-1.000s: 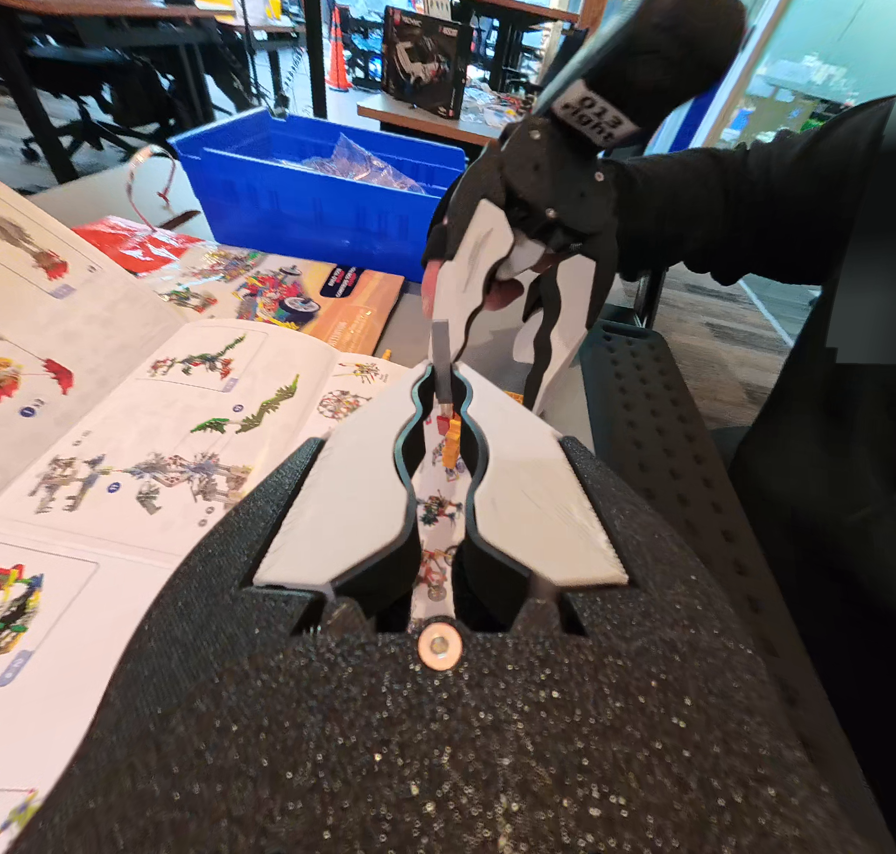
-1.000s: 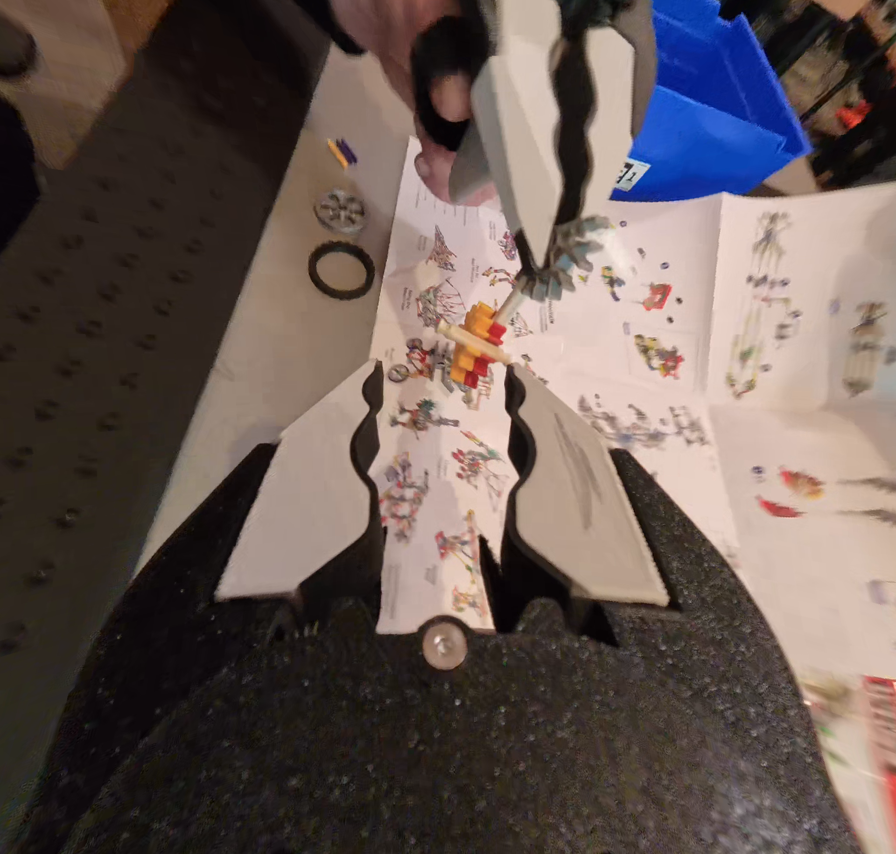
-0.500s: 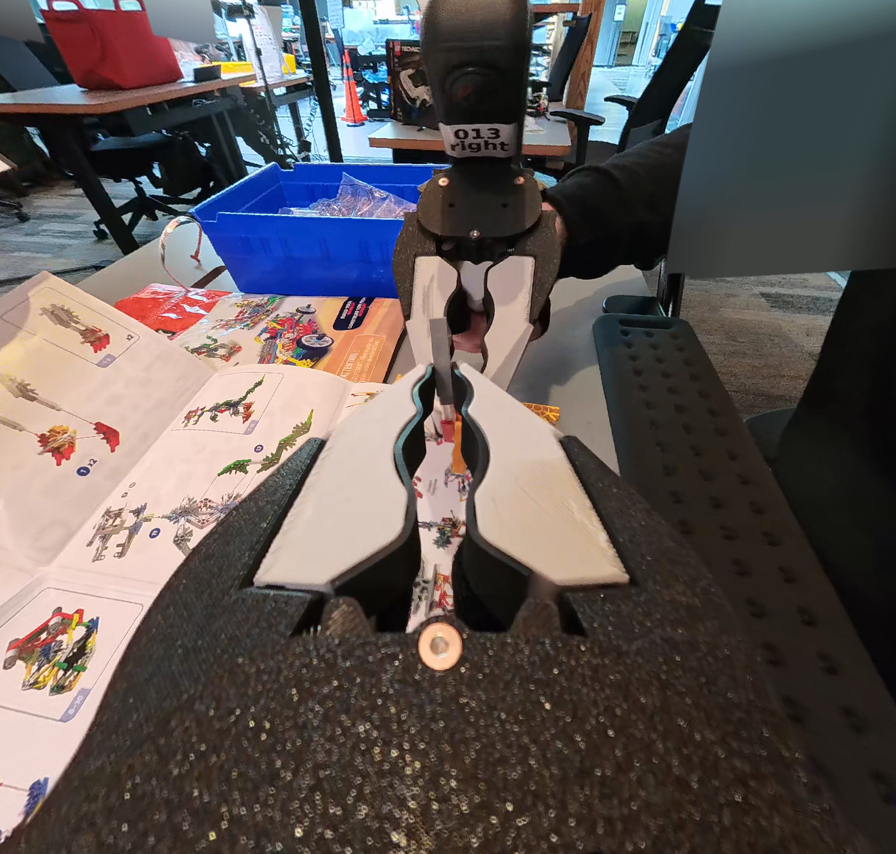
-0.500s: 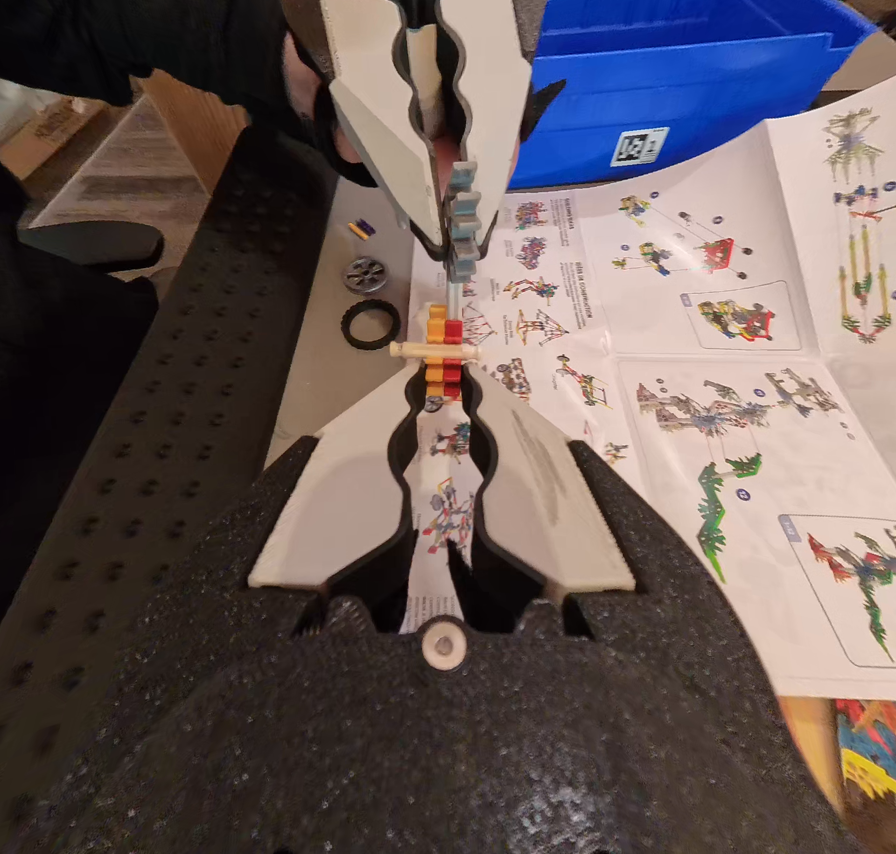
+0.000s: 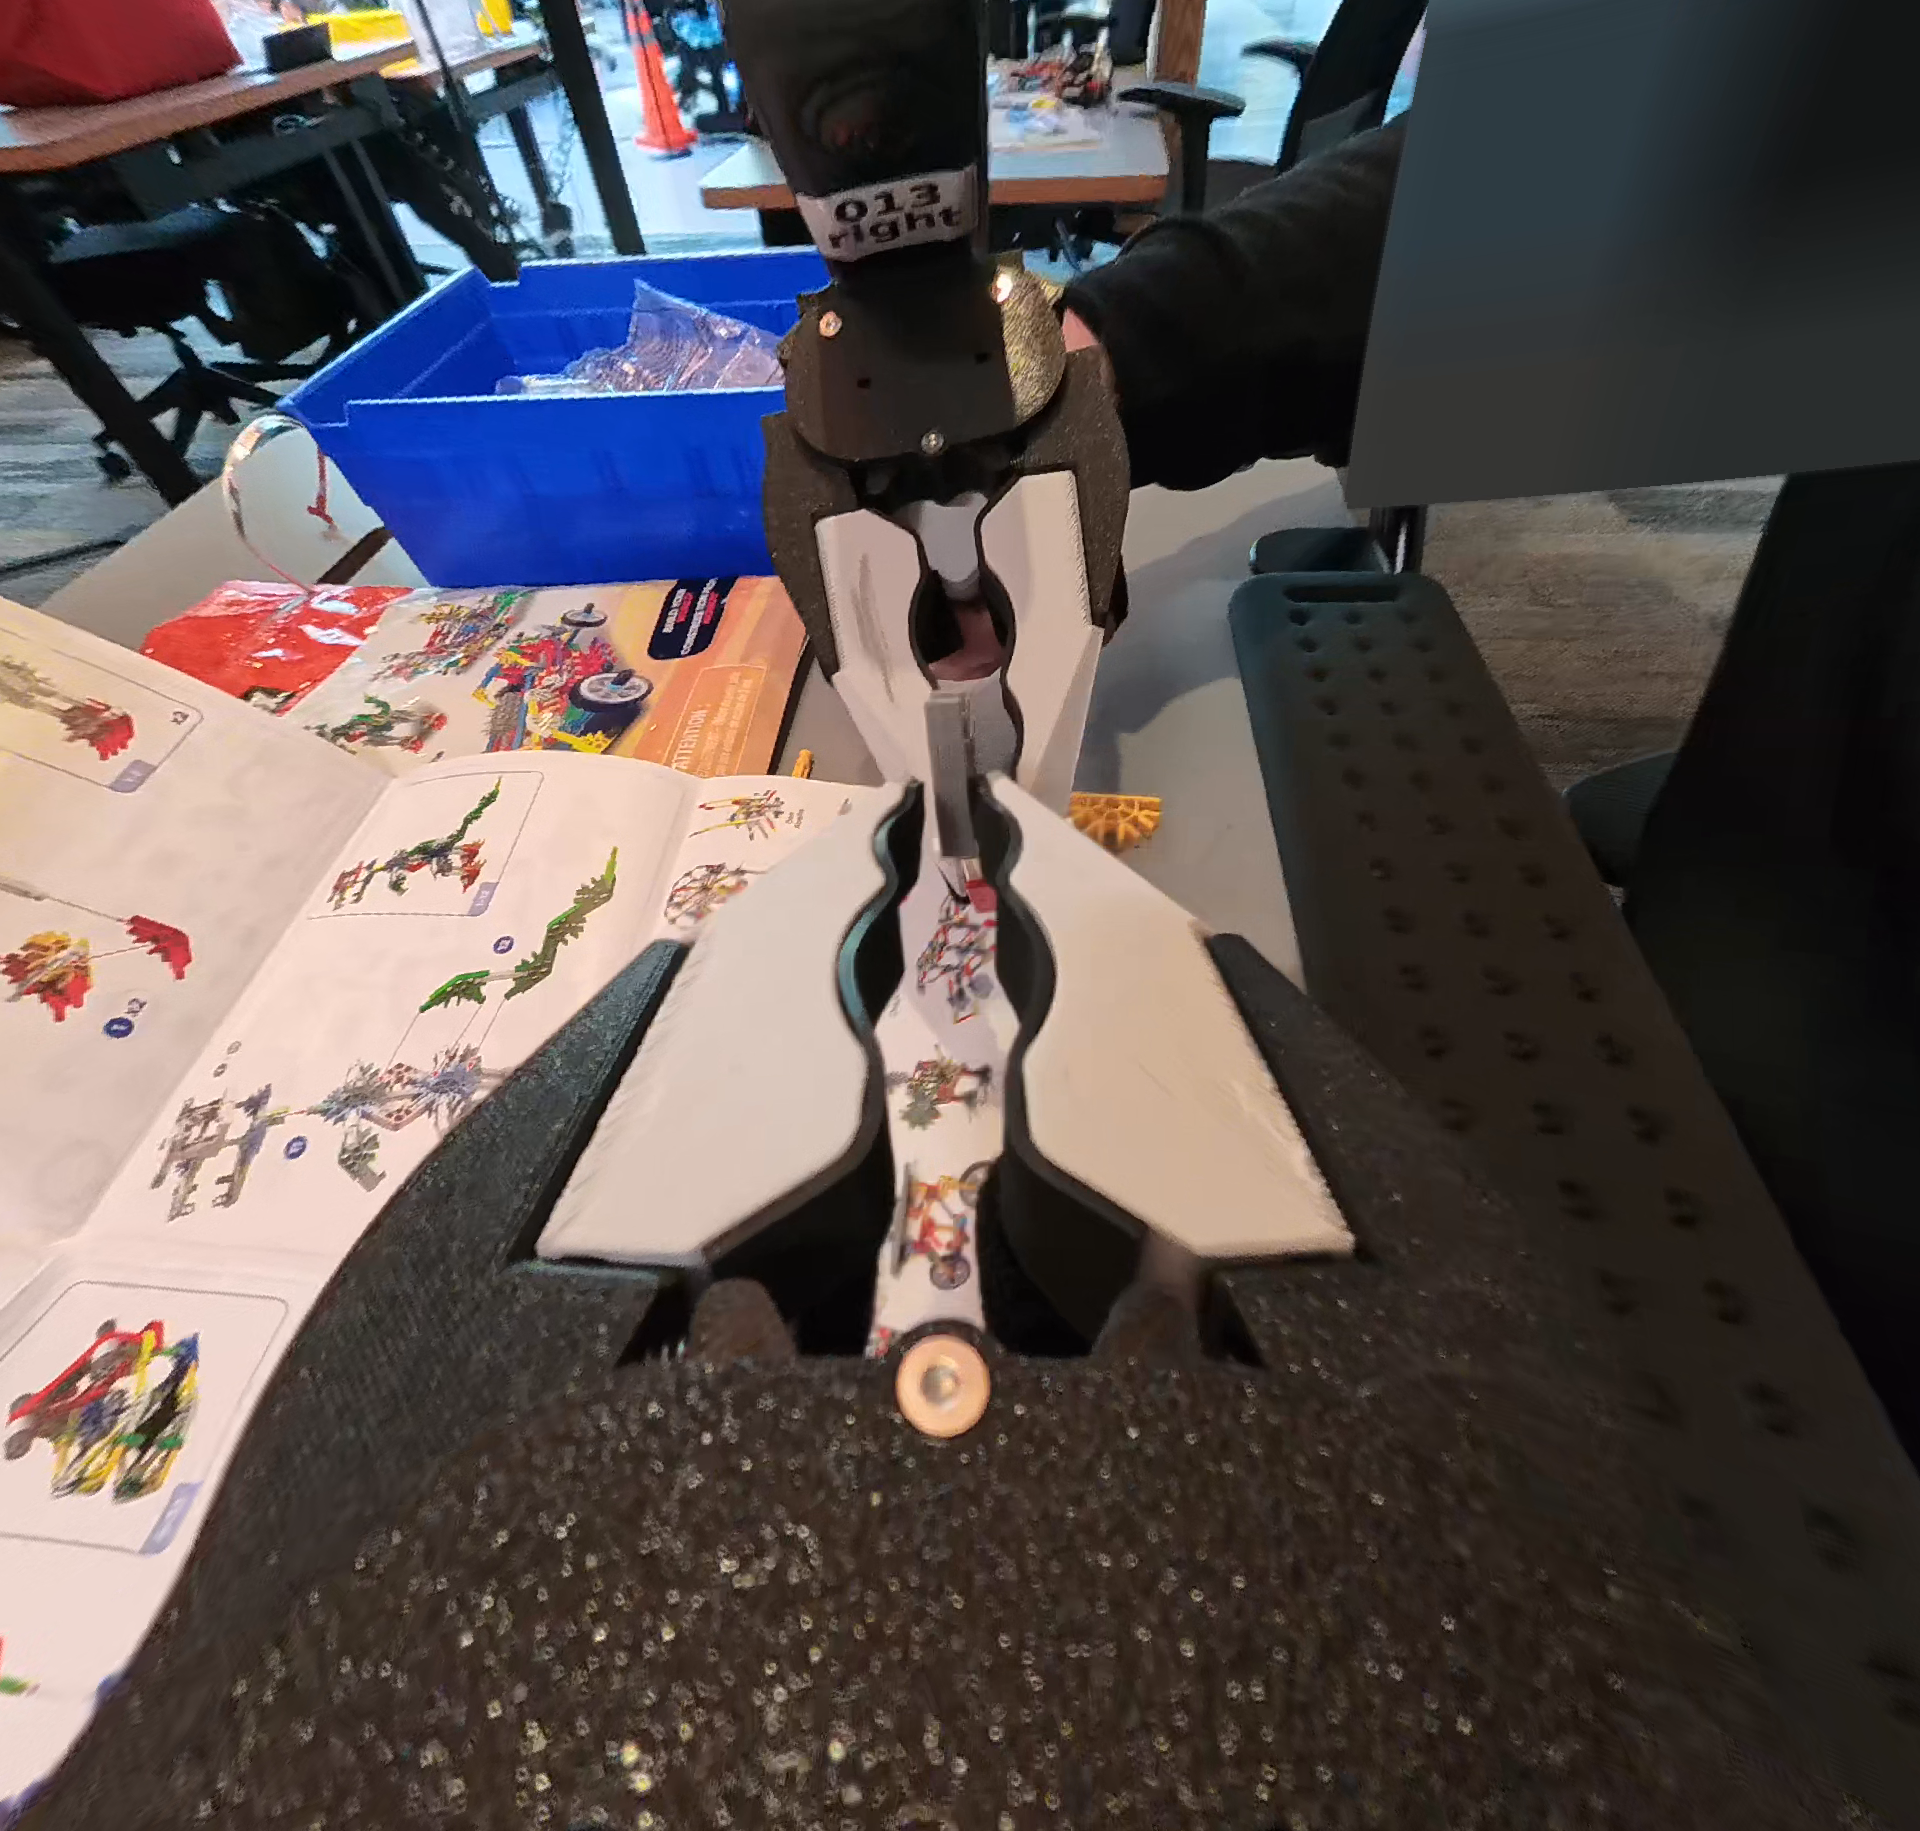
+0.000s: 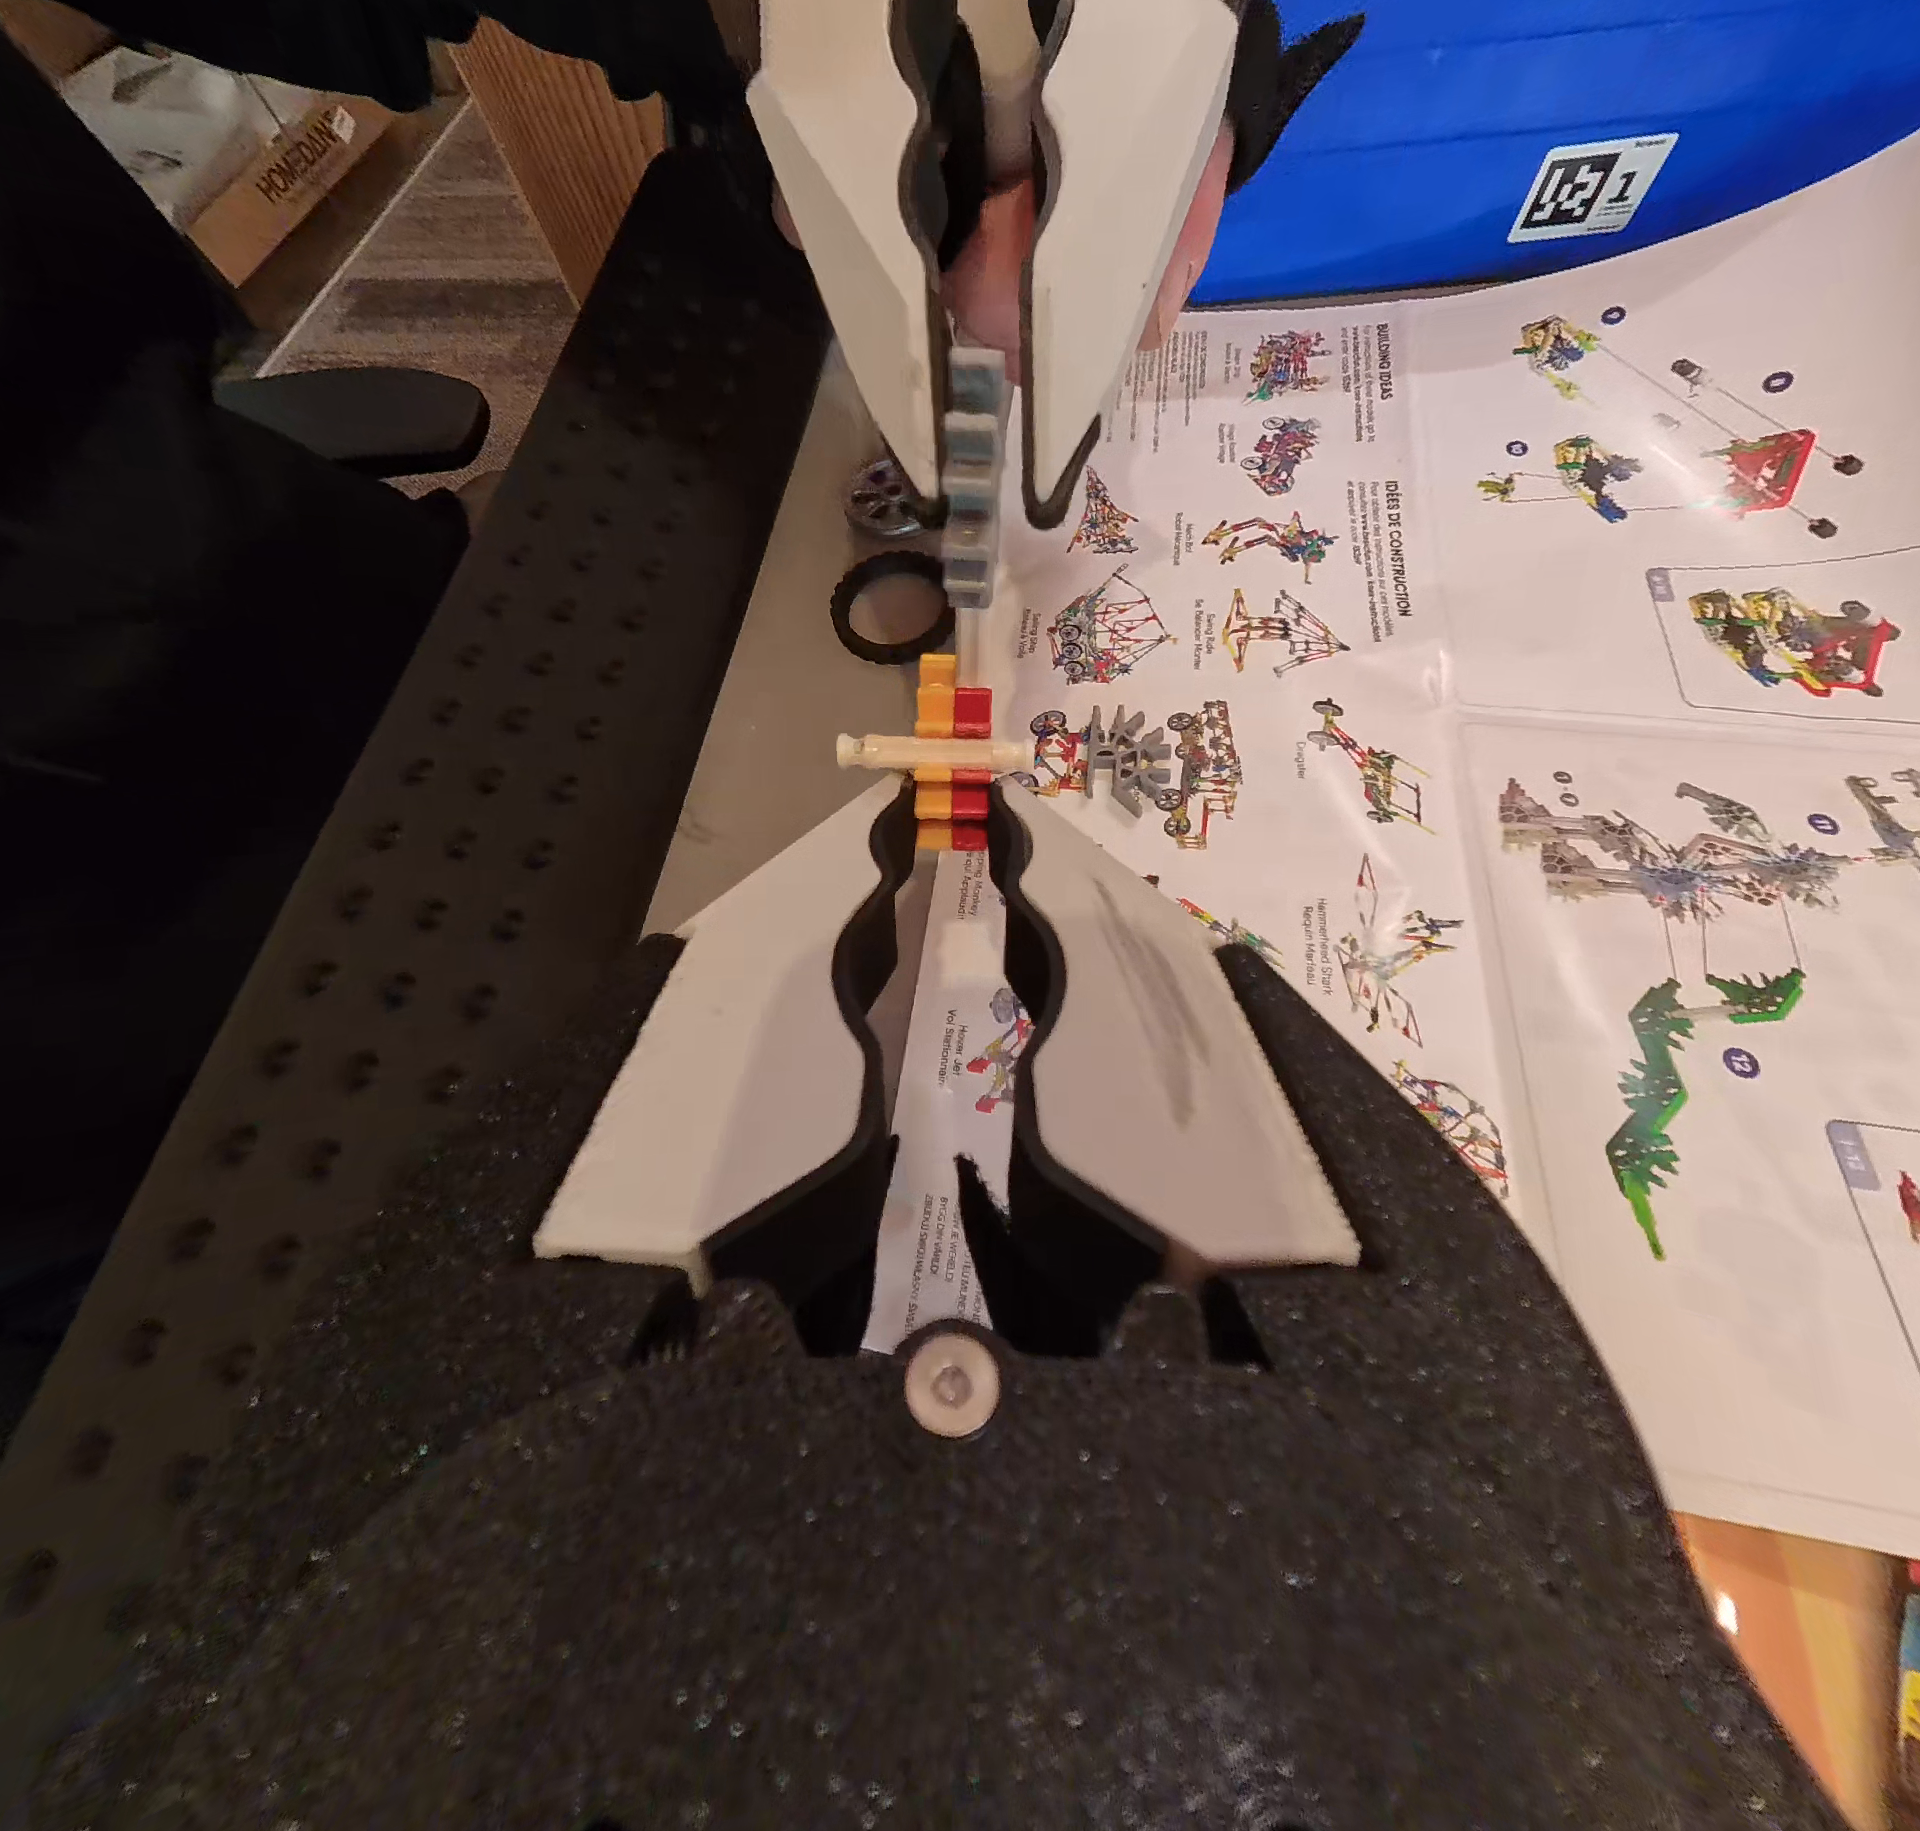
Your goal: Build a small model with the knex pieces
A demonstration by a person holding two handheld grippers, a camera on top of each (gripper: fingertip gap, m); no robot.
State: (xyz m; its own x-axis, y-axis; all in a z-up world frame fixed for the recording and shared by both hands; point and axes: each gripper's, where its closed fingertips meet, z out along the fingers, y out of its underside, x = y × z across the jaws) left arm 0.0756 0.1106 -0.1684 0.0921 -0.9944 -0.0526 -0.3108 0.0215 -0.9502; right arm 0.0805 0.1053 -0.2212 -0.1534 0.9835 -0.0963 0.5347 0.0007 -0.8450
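Small toy construction assembly [image 6: 954,755] held in mid-air between two opposed grippers, tip to tip: grey toothed connector [image 6: 971,477] at far end, thin pale rod [image 6: 971,638] running from it toward right-wrist cam, then stacked orange and red connectors [image 6: 952,763] w/ a short cream rod [image 6: 935,751] crossing sideways thru them. Long axis of assembly in line w/ both tools' fingers, i.e. straight ahead of each. Right gripper [image 6: 954,831] nearly closed, fingertips pinching near end of orange/red stack; only a narrow slot left between fingers. Left gripper [image 6: 977,451] opposite, pointing back at it, fingers narrowed onto grey connector, which sticks out past its tips. Same seen from left-wrist cam: left gripper [image 5: 954,825] fingers close together around a grey edge-on piece [image 5: 948,779], red bit [image 5: 979,890] just behind tips, right gripper [image 5: 961,732] facing head-on directly beyond. Neither tool nearer than the other; both touching assembly at opposite ends. Below & to right of right gripper: open instruction sheet [image 6: 1558,742] w/ a loose grey snowflake connector [image 6: 1127,755] on it. Left of grey connector: black tyre ring [image 6: 891,618] and grey wheel hub [image 6: 883,503] on tabletop. Beyond: blue bin [image 6: 1558,98]. Beside right gripper's tips in left cam: yellow connector [image 5: 1117,813]. Dark perforated panel [image 6: 436,742] along table edge.
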